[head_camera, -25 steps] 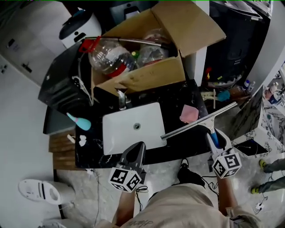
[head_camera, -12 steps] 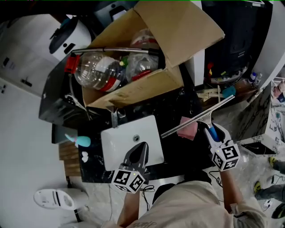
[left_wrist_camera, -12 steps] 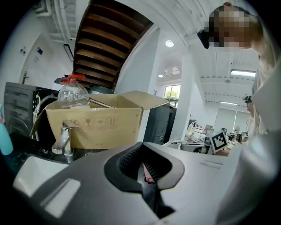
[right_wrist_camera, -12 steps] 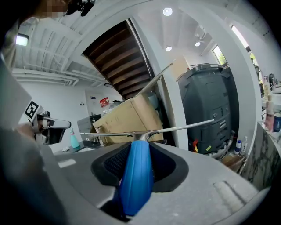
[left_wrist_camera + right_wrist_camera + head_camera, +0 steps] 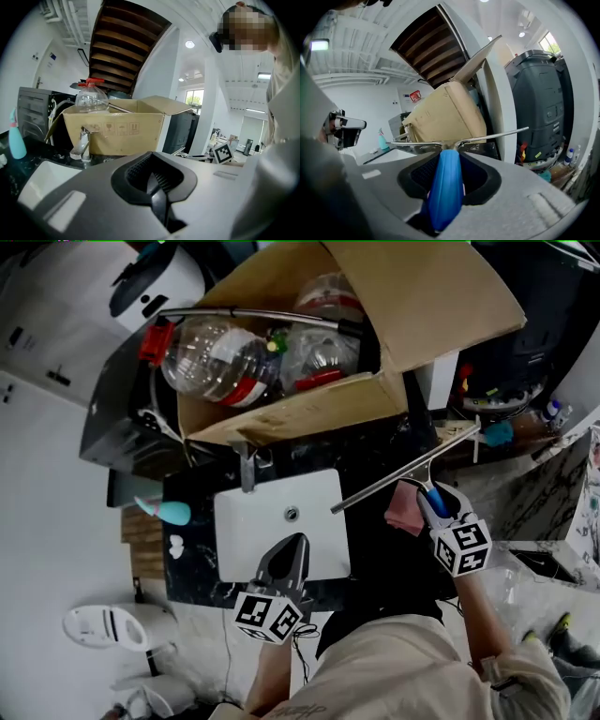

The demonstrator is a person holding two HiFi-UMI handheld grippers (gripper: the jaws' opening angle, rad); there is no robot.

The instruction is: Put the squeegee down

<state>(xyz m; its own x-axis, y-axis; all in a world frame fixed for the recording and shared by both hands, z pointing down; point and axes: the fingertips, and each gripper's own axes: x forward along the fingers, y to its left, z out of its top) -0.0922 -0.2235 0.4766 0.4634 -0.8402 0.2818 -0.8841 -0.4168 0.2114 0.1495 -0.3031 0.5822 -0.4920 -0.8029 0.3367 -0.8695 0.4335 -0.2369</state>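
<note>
The squeegee has a blue handle (image 5: 437, 503) and a long metal blade (image 5: 403, 470). It hangs above the black counter (image 5: 375, 554), to the right of the white basin (image 5: 253, 526). My right gripper (image 5: 429, 495) is shut on the blue handle (image 5: 446, 187), and the blade (image 5: 492, 136) runs crosswise just past the jaws. The blade's left end reaches the basin's right rim, and a pink cloth (image 5: 405, 509) lies under it. My left gripper (image 5: 292, 545) hovers over the basin's front edge, shut with nothing in it (image 5: 157, 183).
An open cardboard box (image 5: 309, 404) holding plastic bottles (image 5: 211, 362) and a metal bar stands behind the basin. A faucet (image 5: 246, 470) rises at the basin's back left. A teal bottle (image 5: 169, 512) lies on the counter's left end. Clutter sits at the far right.
My right gripper has carried the squeegee left and away from me, over the pink cloth; the blade tip now reaches the basin's rim. The left gripper has hardly moved.
</note>
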